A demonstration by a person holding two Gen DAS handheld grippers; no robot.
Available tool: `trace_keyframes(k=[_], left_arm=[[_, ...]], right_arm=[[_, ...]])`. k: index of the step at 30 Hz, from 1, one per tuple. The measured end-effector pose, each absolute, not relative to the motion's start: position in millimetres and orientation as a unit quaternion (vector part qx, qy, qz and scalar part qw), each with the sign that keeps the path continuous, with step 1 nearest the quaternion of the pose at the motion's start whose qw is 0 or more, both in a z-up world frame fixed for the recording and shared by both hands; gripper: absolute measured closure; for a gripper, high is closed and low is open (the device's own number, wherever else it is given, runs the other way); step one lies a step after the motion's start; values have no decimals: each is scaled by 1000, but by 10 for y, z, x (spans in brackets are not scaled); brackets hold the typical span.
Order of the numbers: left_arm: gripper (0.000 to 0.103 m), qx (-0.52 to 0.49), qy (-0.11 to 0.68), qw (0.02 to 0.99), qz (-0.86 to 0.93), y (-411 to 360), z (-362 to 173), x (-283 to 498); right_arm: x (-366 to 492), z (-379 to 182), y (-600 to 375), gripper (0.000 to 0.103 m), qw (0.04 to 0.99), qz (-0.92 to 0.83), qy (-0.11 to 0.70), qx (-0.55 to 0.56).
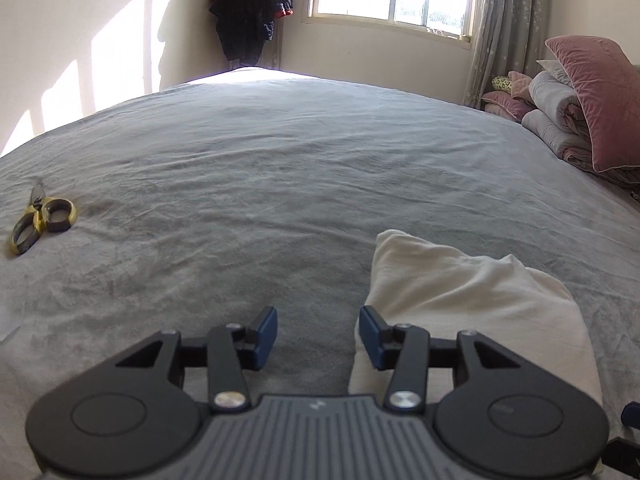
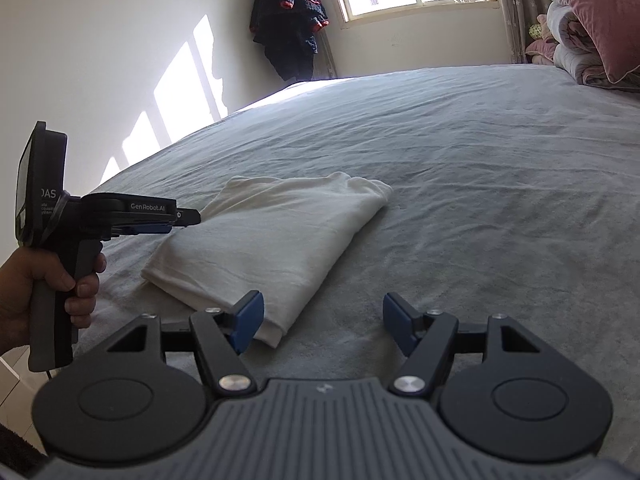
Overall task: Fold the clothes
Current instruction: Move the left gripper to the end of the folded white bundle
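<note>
A white garment, folded into a thick oblong, lies on the grey bedspread. My right gripper hovers low at its near end, open. The garment's near corner lies just inside the left pad, and no pad presses on it. In the right wrist view a hand holds my left gripper at the garment's left edge. In its own view the left gripper is open with only bedspread between the fingers. There the garment lies under and beyond the right finger.
Yellow-handled scissors lie on the bed far to the left. Pink pillows and rolled quilts are stacked at the head of the bed on the right. A dark coat hangs in the corner by the window.
</note>
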State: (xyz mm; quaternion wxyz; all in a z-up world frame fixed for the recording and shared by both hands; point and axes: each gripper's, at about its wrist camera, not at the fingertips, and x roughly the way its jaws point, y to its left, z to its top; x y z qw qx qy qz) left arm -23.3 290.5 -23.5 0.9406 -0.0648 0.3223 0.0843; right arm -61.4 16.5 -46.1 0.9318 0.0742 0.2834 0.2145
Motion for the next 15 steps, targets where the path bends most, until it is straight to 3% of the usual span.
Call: trace_keyframes(k=[4, 15], left_arm=[[55, -94, 345, 928, 103, 2964, -183, -317], [33, -93, 338, 931, 105, 2918, -60, -305]], right_arm=[[-608, -465, 174, 28, 933, 210, 284, 72], [-586, -404, 118, 23, 928, 196, 300, 98]])
